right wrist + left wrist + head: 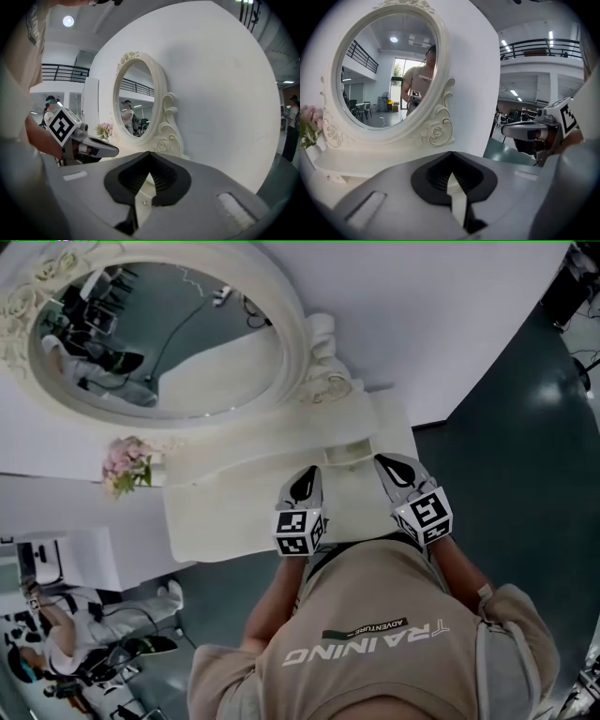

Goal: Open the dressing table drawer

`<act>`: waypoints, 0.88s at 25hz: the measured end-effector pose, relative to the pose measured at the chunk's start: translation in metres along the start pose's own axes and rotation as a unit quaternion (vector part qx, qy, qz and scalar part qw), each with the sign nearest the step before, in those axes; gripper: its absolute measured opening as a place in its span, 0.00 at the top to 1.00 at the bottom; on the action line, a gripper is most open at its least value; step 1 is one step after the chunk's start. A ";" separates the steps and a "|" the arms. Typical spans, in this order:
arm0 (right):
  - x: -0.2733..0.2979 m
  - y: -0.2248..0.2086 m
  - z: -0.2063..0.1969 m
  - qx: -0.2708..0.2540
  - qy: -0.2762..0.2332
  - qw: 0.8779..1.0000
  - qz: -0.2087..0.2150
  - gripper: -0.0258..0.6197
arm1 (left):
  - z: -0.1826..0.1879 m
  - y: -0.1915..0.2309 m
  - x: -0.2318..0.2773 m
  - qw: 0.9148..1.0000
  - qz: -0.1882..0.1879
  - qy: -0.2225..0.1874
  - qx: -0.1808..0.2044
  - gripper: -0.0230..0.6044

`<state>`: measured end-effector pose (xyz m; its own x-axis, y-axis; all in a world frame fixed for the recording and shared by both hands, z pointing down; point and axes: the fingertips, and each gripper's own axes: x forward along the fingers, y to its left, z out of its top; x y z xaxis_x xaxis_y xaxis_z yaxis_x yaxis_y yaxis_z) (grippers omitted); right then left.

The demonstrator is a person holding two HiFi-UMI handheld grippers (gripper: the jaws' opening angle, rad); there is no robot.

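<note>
Right now the left gripper (pixel 306 476) and the right gripper (pixel 389 465) are hovering side by side over the near part of the dressing table (pixel 225 512). Both are pointing toward the oval mirror (pixel 159 343). Each gripper view is showing its jaws pressed together with nothing between them. The table is standing against the white wall (pixel 450 324), straight ahead of the person, with pink flowers (pixel 127 463) at its left end. The drawer itself is not showing plainly in any view. In the head view the person's shirt (pixel 375 634) is covering the table's front edge. A small boxy tier (pixel 349 452) at the mirror's foot may be housing the drawer, but that cannot be told.

Judging by this, the task is only starting, and nothing is gripped yet. To do the step well, the person is going to need one gripper spread wide before it reaches in. It should then come in level and square to the drawer front, pinch the handle firmly, and pull straight back without twisting. The other gripper is better kept off to the side, clear of the drawer's path, the mirror and the flowers.
</note>
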<state>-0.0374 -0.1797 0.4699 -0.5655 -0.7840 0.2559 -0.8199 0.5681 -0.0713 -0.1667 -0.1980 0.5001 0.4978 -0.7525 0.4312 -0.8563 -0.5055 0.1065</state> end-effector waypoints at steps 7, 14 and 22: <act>-0.007 0.000 0.058 -0.038 -0.050 0.998 -0.014 0.96 | 0.059 0.012 -0.021 0.997 -0.017 -0.078 -0.018 0.94; -0.013 0.007 0.100 -0.057 -0.076 0.995 -0.029 0.96 | 0.111 0.017 -0.042 0.990 -0.028 -0.136 -0.008 0.94; -0.023 0.008 0.139 -0.073 -0.107 0.991 -0.035 0.96 | 0.159 0.019 -0.062 0.981 -0.028 -0.190 0.034 0.93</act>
<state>-0.0433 -0.1914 0.3295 -0.5257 -0.8496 0.0429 -0.8456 0.5274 0.0830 -0.1922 -0.2276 0.3331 0.5701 -0.8194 0.0596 -0.8215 -0.5676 0.0546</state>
